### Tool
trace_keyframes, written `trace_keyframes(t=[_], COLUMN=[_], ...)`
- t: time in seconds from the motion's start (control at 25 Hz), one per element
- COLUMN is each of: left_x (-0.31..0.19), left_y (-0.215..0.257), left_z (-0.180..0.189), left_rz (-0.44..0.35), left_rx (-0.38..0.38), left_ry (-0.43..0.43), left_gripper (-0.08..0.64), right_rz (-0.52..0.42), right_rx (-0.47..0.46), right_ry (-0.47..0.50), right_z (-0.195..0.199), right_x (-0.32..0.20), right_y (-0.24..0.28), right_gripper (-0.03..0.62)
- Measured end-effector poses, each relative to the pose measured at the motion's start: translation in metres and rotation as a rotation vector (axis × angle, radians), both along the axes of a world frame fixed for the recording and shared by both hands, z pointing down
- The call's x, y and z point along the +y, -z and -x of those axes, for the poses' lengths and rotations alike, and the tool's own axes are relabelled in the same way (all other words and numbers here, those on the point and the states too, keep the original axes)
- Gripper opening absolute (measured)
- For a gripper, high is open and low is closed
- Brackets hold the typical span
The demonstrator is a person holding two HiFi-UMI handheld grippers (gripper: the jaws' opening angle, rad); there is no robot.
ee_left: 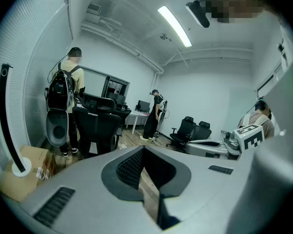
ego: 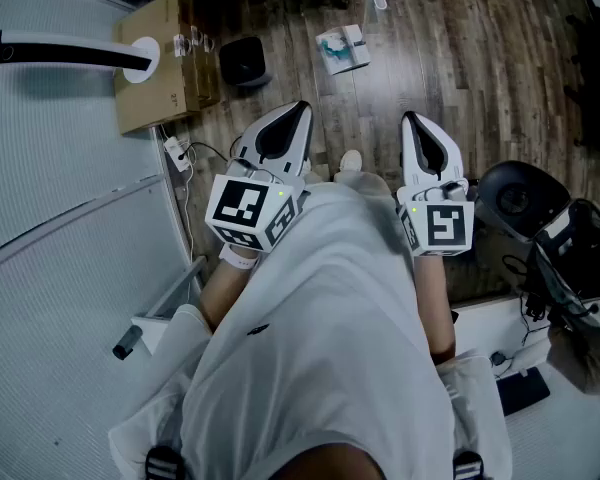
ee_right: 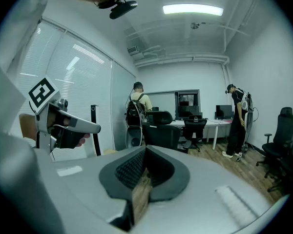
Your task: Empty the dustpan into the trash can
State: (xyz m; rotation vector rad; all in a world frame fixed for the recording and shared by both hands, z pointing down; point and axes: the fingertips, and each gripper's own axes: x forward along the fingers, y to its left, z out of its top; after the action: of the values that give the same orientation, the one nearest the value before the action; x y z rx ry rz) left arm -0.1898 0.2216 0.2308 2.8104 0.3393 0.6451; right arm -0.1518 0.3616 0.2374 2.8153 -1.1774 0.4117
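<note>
Head view: the left gripper [ego: 300, 108] and right gripper [ego: 410, 120] hang side by side over the wooden floor [ego: 460, 58], out in front of the wearer's white shirt. A dark bin-shaped container [ego: 245, 63] sits just beside a cardboard box [ego: 165, 58]; hard to say if that's the dustpan or the trash can.

Left gripper view: jaws pressed together, nothing between them. The container stands near a person with a backpack [ee_left: 68, 89].

Right gripper view: same deal, jaws closed and empty.
</note>
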Motion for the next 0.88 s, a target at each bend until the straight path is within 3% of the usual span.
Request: trace_keyframes(t=[0.36,0.56,0.88], left_x=[0.015,0.031,0.053], left_y=[-0.003,-0.006,-0.004], left_z=[-0.017,-0.022,-0.026], left_rz=[-0.012,-0.033,-0.053], left_rx=[-0.015,-0.016,-0.029], left_ry=[0.006,0.013,0.022], left_gripper=[0.006,0.006,0.006], right_rz=[-0.034,-0.15,-0.145], right_rx=[-0.03,-0.091,-0.093], right_ry=[-0.046,0.02,0.034], right_z=[-0.018,-0.018,-0.025], right_x=[0.022,0.036,0.063], right_y=[-0.007,-0.017,-0.018], right_gripper=[0.011,0.012,0.012])
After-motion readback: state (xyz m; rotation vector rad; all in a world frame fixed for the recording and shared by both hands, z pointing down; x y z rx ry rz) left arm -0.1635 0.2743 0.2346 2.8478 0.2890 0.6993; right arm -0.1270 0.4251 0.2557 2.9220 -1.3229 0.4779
